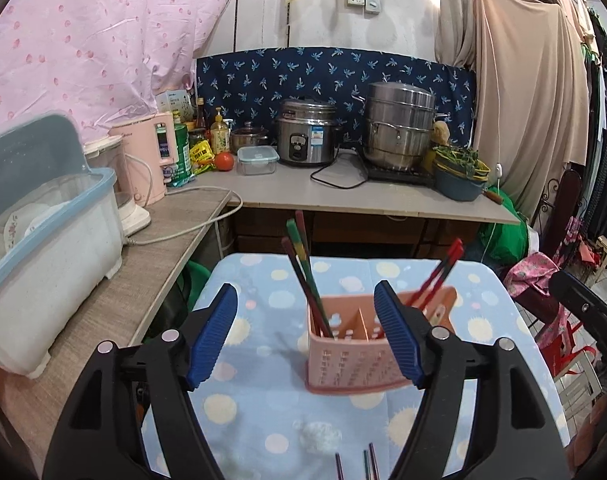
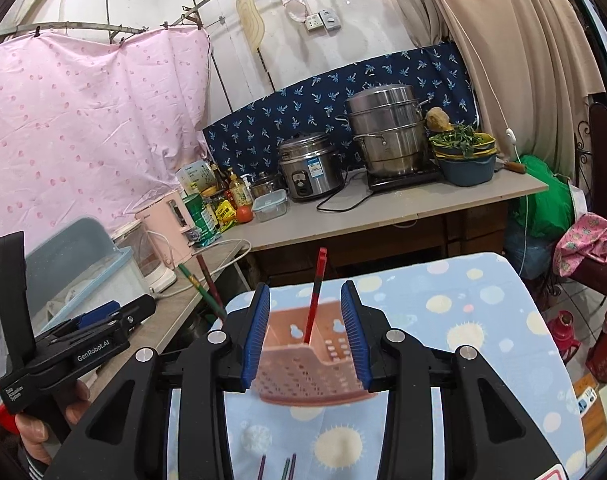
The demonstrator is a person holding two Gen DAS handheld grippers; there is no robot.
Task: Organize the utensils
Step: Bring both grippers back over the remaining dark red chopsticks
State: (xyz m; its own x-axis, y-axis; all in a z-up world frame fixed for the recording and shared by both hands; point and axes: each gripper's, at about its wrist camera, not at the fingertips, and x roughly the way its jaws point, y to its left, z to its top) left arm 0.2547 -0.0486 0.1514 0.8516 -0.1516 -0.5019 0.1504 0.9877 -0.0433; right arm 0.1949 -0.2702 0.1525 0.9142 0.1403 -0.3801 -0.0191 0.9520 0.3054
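A pink perforated utensil holder [image 1: 355, 348] stands on the blue polka-dot table [image 1: 263, 400]. Green and dark red chopsticks [image 1: 303, 276] lean in its left compartment, red chopsticks [image 1: 439, 272] in its right. My left gripper [image 1: 307, 332] is open and empty, its pads on either side of the holder. In the right wrist view my right gripper [image 2: 305, 332] is open, with the holder [image 2: 307, 368] and red chopsticks [image 2: 315, 296] between its pads. More chopstick tips [image 1: 363, 466] lie on the cloth close to the cameras; they also show in the right wrist view [image 2: 279, 466].
A wooden counter [image 1: 143, 264] runs along the left with a dish box [image 1: 43, 256] and a pink kettle [image 1: 147, 156]. The far counter holds a rice cooker [image 1: 307, 132], a steel steamer pot [image 1: 399, 128] and bowls of greens [image 1: 459, 172].
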